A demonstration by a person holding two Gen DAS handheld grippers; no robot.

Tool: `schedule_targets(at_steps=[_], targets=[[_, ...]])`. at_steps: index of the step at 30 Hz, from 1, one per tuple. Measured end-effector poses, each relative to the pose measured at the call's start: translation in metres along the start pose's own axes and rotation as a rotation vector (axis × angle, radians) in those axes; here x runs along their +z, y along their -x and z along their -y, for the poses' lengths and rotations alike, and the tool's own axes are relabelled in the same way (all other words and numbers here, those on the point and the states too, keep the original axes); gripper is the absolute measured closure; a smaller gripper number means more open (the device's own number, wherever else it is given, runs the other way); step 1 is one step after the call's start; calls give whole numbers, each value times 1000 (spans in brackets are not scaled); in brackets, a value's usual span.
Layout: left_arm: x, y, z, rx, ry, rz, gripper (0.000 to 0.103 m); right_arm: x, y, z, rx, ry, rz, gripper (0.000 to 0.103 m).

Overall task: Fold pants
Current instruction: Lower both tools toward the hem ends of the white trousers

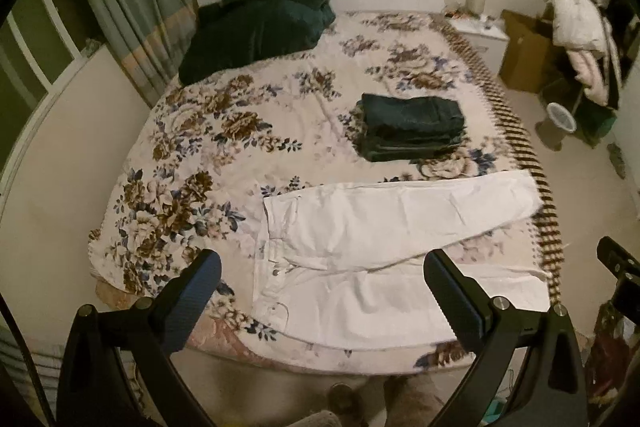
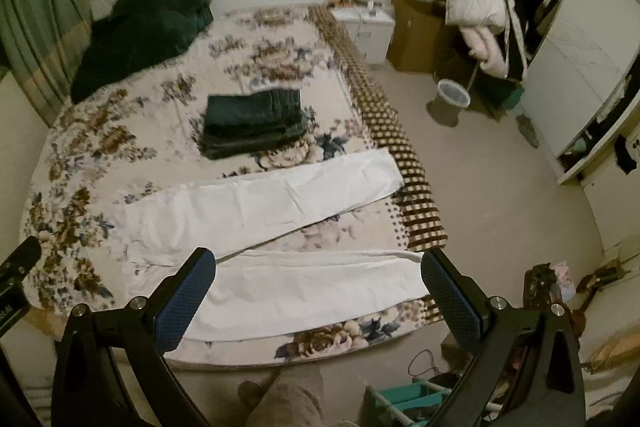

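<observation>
White pants [image 1: 384, 227] lie spread flat on the floral bedspread [image 1: 224, 131] near the bed's front edge, waistband to the left, two legs fanning out to the right. They also show in the right wrist view [image 2: 272, 203]. My left gripper [image 1: 322, 269] is open and empty, held above the waist end. My right gripper [image 2: 318, 267] is open and empty, held above the nearer leg. Neither touches the cloth.
A stack of folded dark pants [image 1: 412, 127] sits mid-bed, also in the right wrist view [image 2: 254, 123]. A dark green blanket [image 1: 256, 23] lies at the headboard. A nightstand [image 2: 364, 23], cardboard box [image 2: 416, 35], waste bin [image 2: 450, 101] and wardrobe [image 2: 576, 67] stand right of the bed.
</observation>
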State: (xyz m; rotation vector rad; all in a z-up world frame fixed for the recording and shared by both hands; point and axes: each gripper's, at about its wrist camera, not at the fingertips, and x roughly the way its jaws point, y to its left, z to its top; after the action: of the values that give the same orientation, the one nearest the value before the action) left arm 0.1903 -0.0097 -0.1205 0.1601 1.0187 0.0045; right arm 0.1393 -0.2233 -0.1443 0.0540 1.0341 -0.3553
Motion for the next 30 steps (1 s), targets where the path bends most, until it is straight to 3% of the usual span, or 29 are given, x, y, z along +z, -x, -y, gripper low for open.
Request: schedule_targets(at_steps=[9,16,20,25,30], targets=[[59,-141,40,80,81,-158,0,94,-216,2,70,94,-187,0],[74,-275,72,89,65,-243,0,127,-379,-16,23,257,-252,0],[67,-358,92,96,-37,-300,0,120,-461,-34,7,375,-309,0],[43,-462,120,110,-270,-377,0,101,-579,-70,-41,636,-424,0],[33,-534,134,61,-445,-459,0,85,-661,-105,-18,858,-531,2]])
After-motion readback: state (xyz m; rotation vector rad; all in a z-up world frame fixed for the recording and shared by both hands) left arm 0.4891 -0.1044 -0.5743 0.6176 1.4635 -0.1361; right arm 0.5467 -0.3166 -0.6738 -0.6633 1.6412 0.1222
